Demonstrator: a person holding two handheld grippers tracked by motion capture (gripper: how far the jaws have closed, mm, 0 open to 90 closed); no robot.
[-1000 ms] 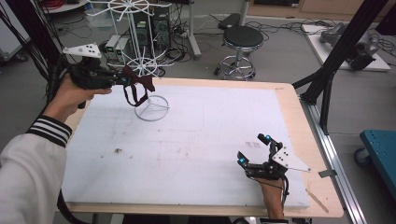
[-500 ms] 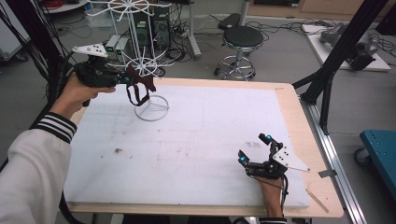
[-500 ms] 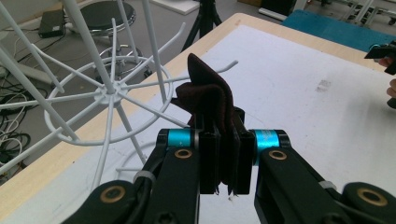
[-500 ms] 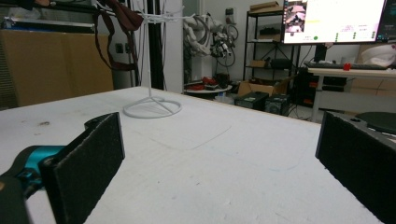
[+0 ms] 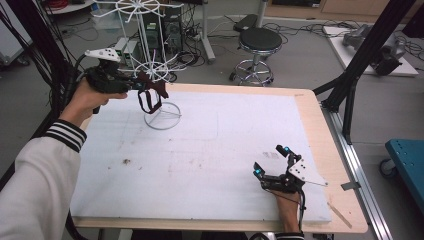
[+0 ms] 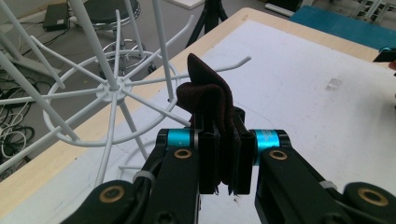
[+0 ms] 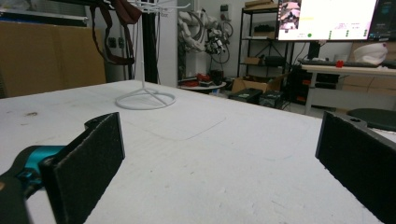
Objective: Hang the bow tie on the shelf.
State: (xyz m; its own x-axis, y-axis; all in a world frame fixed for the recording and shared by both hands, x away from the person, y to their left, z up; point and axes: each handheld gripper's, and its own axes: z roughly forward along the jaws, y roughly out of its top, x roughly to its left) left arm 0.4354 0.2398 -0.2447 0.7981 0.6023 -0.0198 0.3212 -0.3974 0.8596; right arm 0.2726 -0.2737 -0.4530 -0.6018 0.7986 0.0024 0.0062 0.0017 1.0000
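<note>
Left gripper (image 5: 150, 90) raised, level, gripping strap (image 6: 210, 107)

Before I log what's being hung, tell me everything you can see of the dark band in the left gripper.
The dark band is a maroon, fabric-looking loop, soft and folded over itself. The left gripper is shut on it, pads pressing both sides, with a fold bulging above the jaws. In the high view the band hangs as a loop below the gripper, beside the lower spokes of the white wire rack, above the table. Whether it touches a hook cannot be told.
</note>
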